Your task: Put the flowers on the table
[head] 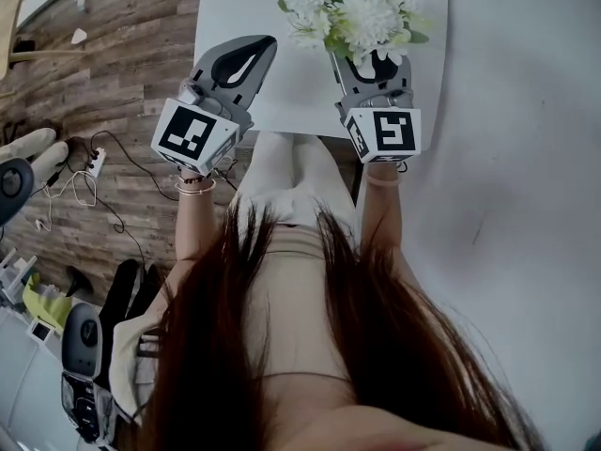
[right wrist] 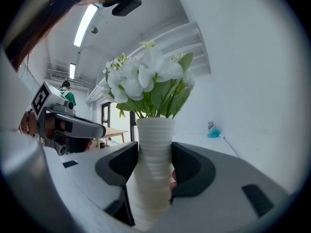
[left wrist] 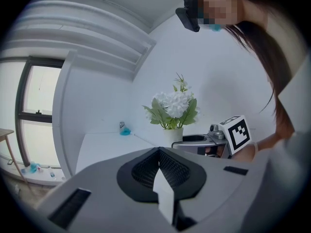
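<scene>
White flowers with green leaves stand in a ribbed white vase. My right gripper is shut on the vase, its jaws pressing both sides. It holds the vase upright over the near edge of the white table. Whether the vase base touches the table is hidden. My left gripper is shut with nothing in it, left of the flowers above the table's near edge.
A white wall runs along the table's right side. A small blue object sits at the table's far corner. Wooden floor with cables lies to the left. Another person's hand and equipment show at the left edge.
</scene>
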{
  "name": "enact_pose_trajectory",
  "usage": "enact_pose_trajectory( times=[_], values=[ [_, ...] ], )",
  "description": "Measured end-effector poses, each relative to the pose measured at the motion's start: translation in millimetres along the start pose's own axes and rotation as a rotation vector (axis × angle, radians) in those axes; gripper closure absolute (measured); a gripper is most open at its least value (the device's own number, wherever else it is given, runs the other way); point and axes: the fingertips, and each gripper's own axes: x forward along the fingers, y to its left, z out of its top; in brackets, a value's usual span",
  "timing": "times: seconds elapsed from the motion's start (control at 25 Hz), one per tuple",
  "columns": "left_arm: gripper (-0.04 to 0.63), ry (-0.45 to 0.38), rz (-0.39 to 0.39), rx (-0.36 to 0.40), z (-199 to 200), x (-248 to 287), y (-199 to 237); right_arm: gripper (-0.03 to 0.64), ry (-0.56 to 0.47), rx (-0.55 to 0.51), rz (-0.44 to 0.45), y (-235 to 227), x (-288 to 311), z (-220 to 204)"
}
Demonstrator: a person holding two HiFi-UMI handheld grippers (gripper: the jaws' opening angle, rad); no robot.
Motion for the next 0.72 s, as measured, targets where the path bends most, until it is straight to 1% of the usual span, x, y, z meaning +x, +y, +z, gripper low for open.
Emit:
enact_pose_trajectory(
  times=[0.16, 0.4, 0.64, 0.72],
  values=[
    [0.592, 0.006, 0.001, -0.017, -2, 3, -3, 0.382, 0.008, 0.007, -0.006, -2, 0, -7],
    [0.592, 0.007, -0.027, -0.029, -9, 12, -12, 0.382, 0.02, 0.021, -0.019, -7, 0, -21],
    [0.592, 0.05, -0.038, -0.05, -23, 14, -15, 0.382, 0.026, 0.045, -0.037, -12, 1, -31],
    [0.592, 0.05, -0.041, -0.06, -20, 14, -13, 0.382, 0.03, 0.042, -0.039, -12, 4, -27]
  ],
)
